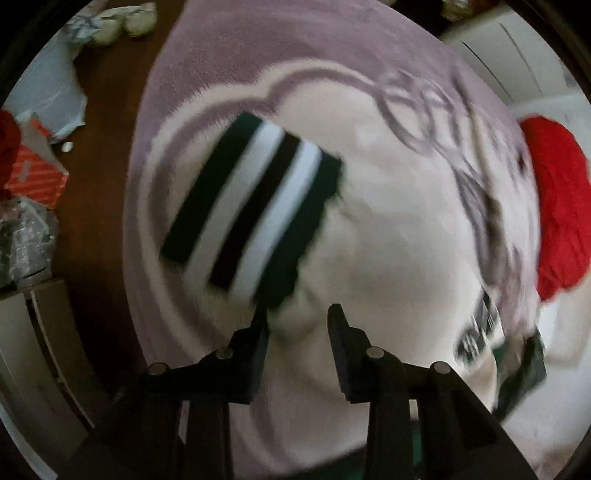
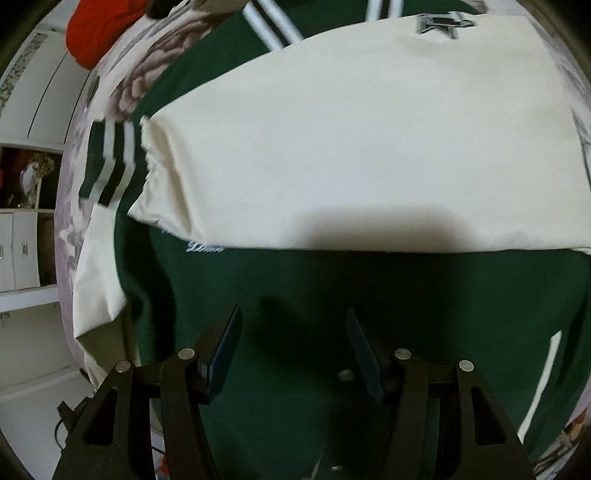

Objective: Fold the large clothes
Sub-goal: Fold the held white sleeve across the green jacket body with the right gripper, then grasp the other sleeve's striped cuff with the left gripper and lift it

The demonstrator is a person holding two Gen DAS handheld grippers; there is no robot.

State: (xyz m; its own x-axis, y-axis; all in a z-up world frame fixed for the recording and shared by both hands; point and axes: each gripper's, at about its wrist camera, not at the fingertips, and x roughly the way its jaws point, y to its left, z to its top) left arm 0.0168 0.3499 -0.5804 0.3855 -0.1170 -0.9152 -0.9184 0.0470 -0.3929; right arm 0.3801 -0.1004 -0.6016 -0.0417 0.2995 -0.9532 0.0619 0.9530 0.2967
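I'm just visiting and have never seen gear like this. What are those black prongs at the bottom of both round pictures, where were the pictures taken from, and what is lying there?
The prongs are two-finger grippers that a person holds, one in each hand; no robot arm is involved. Each round picture comes from a wide-angle camera on a gripper, looking along its fingers. The left gripper looks down on a cream sleeve with a green, white and black striped cuff, lying on a mauve flowered blanket. This picture is blurred; its jaws stand apart over the sleeve, and no grip shows. The right gripper hovers open over the green jacket, a cream sleeve folded across it. A red cloth lies beyond.
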